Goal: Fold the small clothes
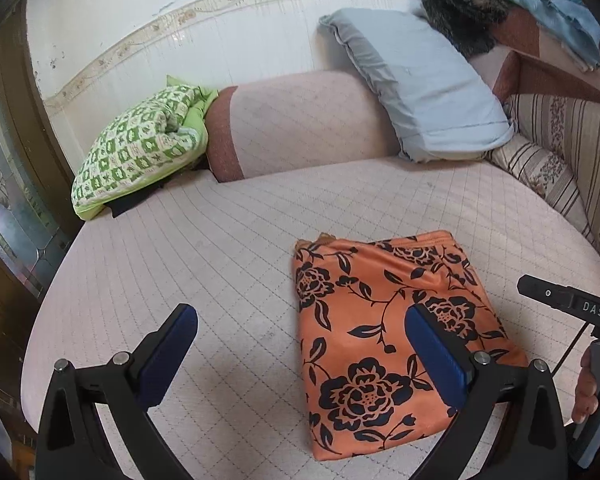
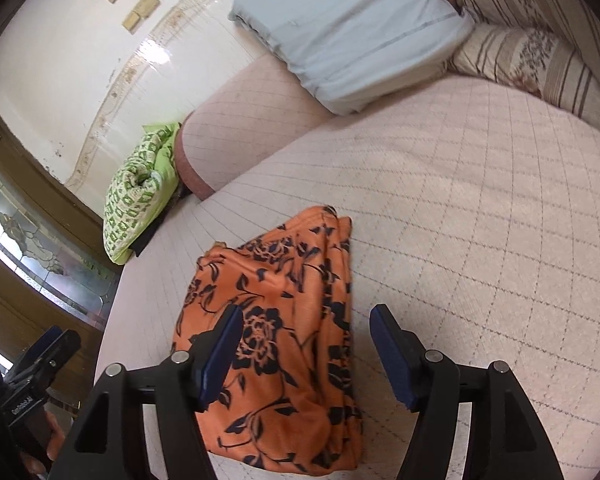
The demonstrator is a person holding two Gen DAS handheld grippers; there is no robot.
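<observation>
An orange garment with black flowers (image 1: 380,320) lies folded into a neat rectangle on the pale quilted bed (image 1: 220,260). It also shows in the right wrist view (image 2: 284,340). My left gripper (image 1: 300,316) is open and empty, held above the bed, with its right finger over the garment's right half. My right gripper (image 2: 306,316) is open and empty above the garment's right edge. The right gripper's body shows at the right edge of the left wrist view (image 1: 572,300), and the left gripper shows low at the left of the right wrist view (image 2: 40,356).
A green patterned cushion (image 1: 140,144) lies at the bed's far left. A pale blue pillow (image 1: 420,80) leans on a pink bolster (image 1: 308,124). A striped floral pillow (image 1: 548,168) is at far right. Dark fur and blue cloth (image 1: 560,16) hang on the headboard. A wooden door frame stands left.
</observation>
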